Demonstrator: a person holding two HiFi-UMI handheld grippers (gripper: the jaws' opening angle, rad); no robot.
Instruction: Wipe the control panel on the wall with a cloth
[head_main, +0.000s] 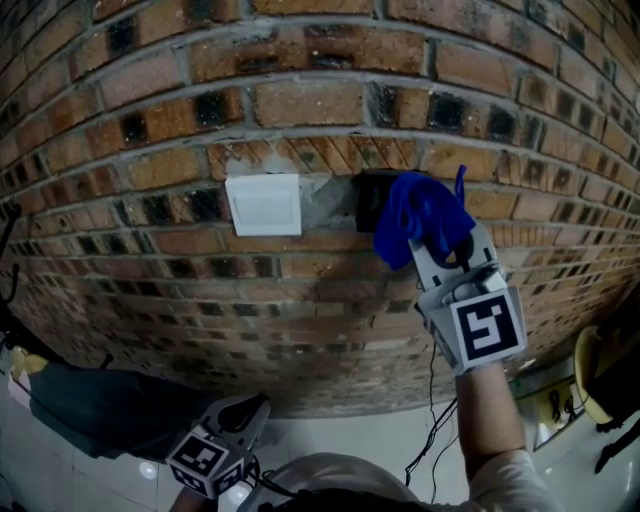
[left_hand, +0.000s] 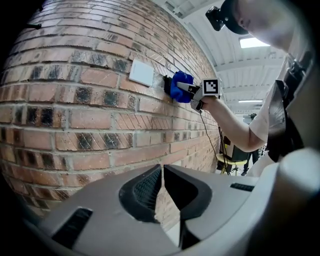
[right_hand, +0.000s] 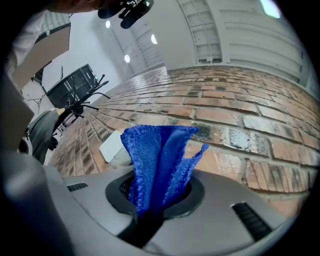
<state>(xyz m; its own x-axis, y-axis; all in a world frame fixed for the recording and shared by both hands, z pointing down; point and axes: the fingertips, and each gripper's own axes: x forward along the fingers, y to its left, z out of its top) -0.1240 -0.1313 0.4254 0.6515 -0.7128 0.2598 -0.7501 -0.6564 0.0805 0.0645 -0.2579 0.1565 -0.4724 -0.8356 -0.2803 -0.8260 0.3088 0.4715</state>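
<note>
Right now the right gripper (head_main: 437, 248) is clamped on a blue cloth (head_main: 418, 212). The folds are bunched between its jaws and fan out past the tips. Directly ahead of this gripper the cloth lies against the brick wall (head_main: 300, 100), covering the right part of the dark control panel (head_main: 368, 195). Only the panel's left edge shows, just to the gripper's left. Further to the left, close beside the panel, a white plate (head_main: 263, 204) sits flat on the wall.

The left gripper (head_main: 232, 432) hangs low, well below the right gripper and off to its left. Its jaws are drawn together with nothing between them, and plain brick lies ahead of them. From the left gripper, the cloth and panel sit high up and to the right.
</note>
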